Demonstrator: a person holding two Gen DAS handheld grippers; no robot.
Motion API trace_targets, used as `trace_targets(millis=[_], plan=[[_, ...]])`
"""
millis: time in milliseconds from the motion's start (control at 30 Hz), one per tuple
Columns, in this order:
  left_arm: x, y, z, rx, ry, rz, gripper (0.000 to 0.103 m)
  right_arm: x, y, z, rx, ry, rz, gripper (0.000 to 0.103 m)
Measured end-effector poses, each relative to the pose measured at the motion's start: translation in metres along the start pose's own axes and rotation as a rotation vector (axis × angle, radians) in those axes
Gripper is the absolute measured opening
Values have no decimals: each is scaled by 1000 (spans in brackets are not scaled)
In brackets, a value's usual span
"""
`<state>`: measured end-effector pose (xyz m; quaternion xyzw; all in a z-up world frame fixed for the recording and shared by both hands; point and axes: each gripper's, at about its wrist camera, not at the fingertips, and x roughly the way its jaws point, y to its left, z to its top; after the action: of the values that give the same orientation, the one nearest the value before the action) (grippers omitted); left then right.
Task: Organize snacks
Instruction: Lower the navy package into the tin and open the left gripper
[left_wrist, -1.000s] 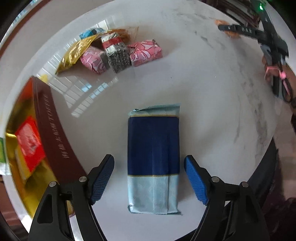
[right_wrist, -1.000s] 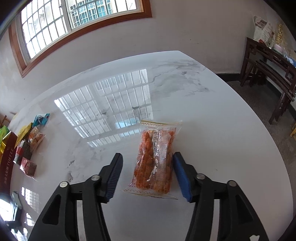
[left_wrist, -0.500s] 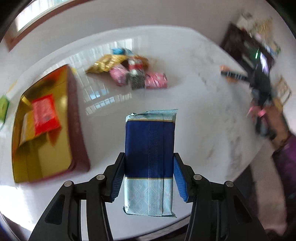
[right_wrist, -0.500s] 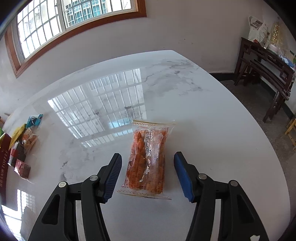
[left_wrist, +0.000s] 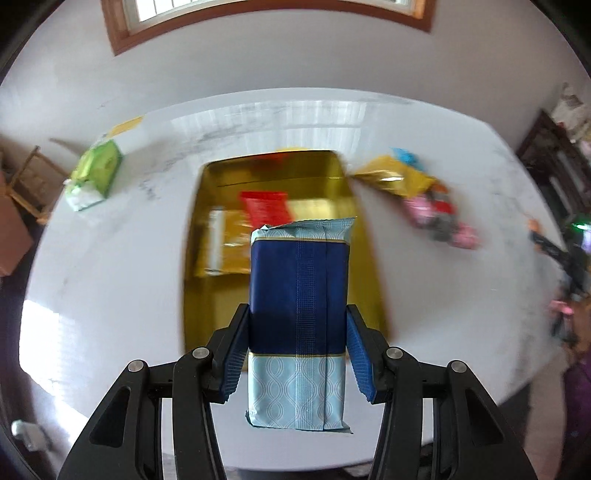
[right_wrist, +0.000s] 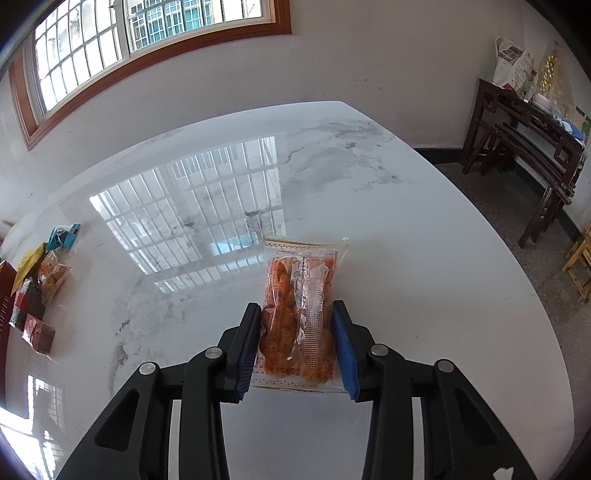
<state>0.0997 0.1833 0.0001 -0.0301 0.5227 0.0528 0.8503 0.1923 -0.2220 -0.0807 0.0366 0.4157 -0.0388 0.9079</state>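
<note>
Gold tin (left_wrist: 207, 295) under left tongs (left_wrist: 297, 350); right-wrist view lacks it.

A glossy white marble desk (right_wrist: 424, 258) carries everything. On it lie a gold tray (left_wrist: 280, 291), a green pack (left_wrist: 96, 175), a loose heap of small sweets (left_wrist: 424, 199) beside the tray, and a clear bag of orange snacks (right_wrist: 299, 314).

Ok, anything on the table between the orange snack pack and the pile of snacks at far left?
No, bare marble between the orange snack pack and the pile, right wrist view.
</note>
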Motion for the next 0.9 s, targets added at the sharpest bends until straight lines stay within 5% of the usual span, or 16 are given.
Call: trace_targets(millis=[367,700,900], plan=[[60,21,21,-8,21,81,51,-1,1,1,-5,1,8,37],[77,27,7,-12,20,82,52,-1,1,1,-16,2,7,37],[66,25,-2,-20,-20,111,62,-3,4,-2,-29,3,5,37]])
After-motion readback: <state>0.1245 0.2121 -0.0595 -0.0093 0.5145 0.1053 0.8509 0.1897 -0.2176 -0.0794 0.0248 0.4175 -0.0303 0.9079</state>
